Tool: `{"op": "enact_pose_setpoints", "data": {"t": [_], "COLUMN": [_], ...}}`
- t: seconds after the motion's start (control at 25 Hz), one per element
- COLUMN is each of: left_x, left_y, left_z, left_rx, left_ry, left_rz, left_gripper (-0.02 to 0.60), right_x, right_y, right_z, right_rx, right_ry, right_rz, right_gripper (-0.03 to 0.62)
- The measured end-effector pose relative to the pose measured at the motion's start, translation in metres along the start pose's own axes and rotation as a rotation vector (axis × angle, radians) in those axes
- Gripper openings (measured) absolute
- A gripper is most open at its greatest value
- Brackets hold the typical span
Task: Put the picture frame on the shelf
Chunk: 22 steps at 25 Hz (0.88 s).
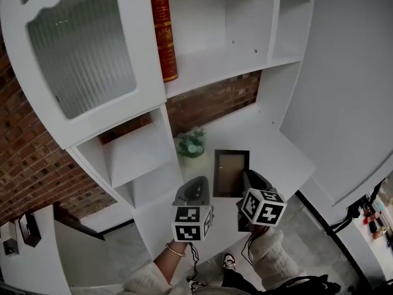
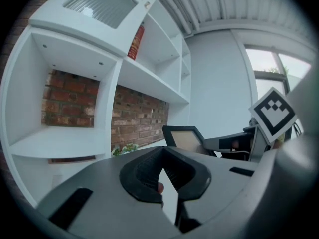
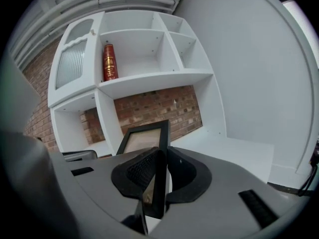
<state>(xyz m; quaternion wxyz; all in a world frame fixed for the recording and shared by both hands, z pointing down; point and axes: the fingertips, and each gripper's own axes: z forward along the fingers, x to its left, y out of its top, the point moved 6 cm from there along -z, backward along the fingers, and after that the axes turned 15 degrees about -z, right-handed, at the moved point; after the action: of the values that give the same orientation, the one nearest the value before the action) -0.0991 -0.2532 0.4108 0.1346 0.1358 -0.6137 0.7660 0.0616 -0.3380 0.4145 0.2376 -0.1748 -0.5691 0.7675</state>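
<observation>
White shelf unit (image 1: 202,63) fills the view, brick wall (image 1: 212,103) showing behind its open back. A red book (image 1: 163,32) stands upright on an upper shelf, just beside the ribbed glass door (image 1: 80,48). Down on the low ledge a small green plant (image 1: 191,145) sits just left of the picture frame (image 1: 231,173). The frame is upright over that ledge, face toward the person; whether its foot touches the shelf, I cannot tell. The right claw (image 3: 160,153) pinches the frame's right edge, pads tight on the dark moulding. The left claw (image 2: 163,153) hangs beside it, low and near the plant, tips pressed together on nothing. Both forearms reach up from below.
</observation>
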Motion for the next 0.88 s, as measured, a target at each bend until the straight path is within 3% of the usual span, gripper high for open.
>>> {"op": "enact_pose_setpoints", "data": {"t": [0.4,0.88], "left_x": [-0.008,-0.032], "left_y": [0.044,0.109], "left_z": [-0.031,0.014], "left_rx": [-0.076,-0.206], "left_ry": [-0.074,-0.038], "left_rz": [0.041,0.090], "left_gripper": [0.005,0.005], "right_x": [0.014,-0.023], "right_y": [0.052,0.137], "right_z": [-0.033,0.000], "right_rx": [-0.129,-0.292], "right_ry": [-0.048,0.023], "right_rz": [-0.011,-0.037], "right_gripper": [0.071,0.071]}}
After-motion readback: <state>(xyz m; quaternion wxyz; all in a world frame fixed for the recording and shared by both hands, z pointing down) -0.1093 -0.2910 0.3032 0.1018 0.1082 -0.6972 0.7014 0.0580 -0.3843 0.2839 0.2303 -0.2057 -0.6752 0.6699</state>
